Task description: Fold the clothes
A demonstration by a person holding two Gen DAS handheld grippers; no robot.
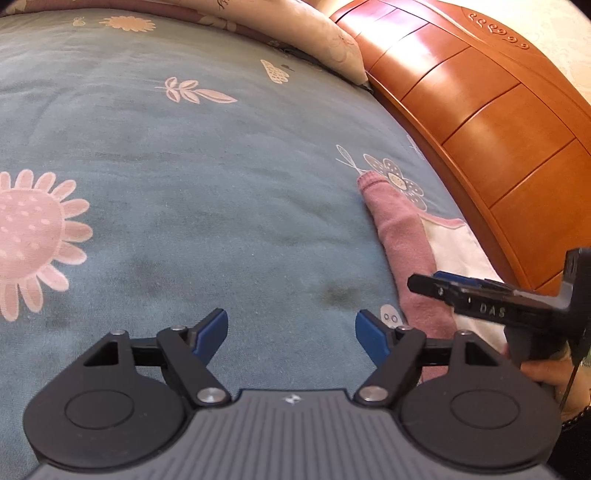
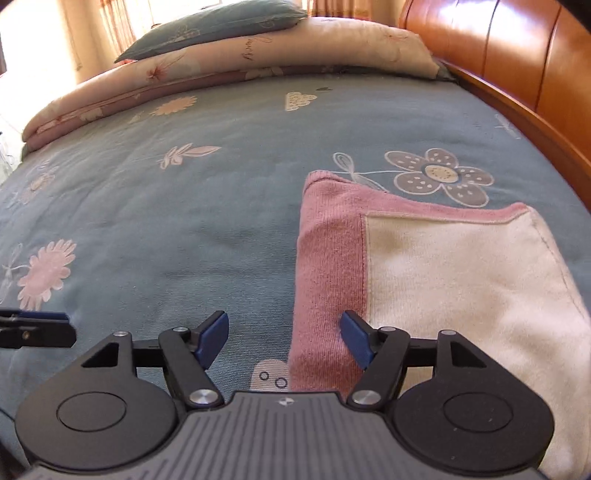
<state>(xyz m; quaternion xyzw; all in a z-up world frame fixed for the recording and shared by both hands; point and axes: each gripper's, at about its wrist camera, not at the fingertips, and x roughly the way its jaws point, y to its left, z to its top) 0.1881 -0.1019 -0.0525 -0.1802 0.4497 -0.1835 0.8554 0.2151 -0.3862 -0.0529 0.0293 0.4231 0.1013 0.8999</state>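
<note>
The pink and cream garment [image 2: 424,266] lies already folded into a flat rectangle on the blue flowered bedspread [image 2: 184,221], towards the wooden headboard [image 2: 517,74]. From the right gripper [image 2: 283,338] it sits ahead and to the right, its long pink edge running away from the camera. That edge passes between the two blue fingers [image 2: 354,339], which stand apart with neither pad pressing on it. The right-hand finger hangs over the pink band and the other over bare bedspread, so the right hand is plainly the nearer one. The left gripper [image 1: 291,332] is also spread wide and empty, over bare bedspread, with the garment [image 1: 406,251] well off to its right, beyond the other tool [image 1: 480,306] and the hand [image 1: 546,373] that holds it. The bed is soft and slightly rumpled. A folded quilt [image 2: 221,74] and a pillow [image 2: 214,26] lie at the far end, below a bright window.
</note>
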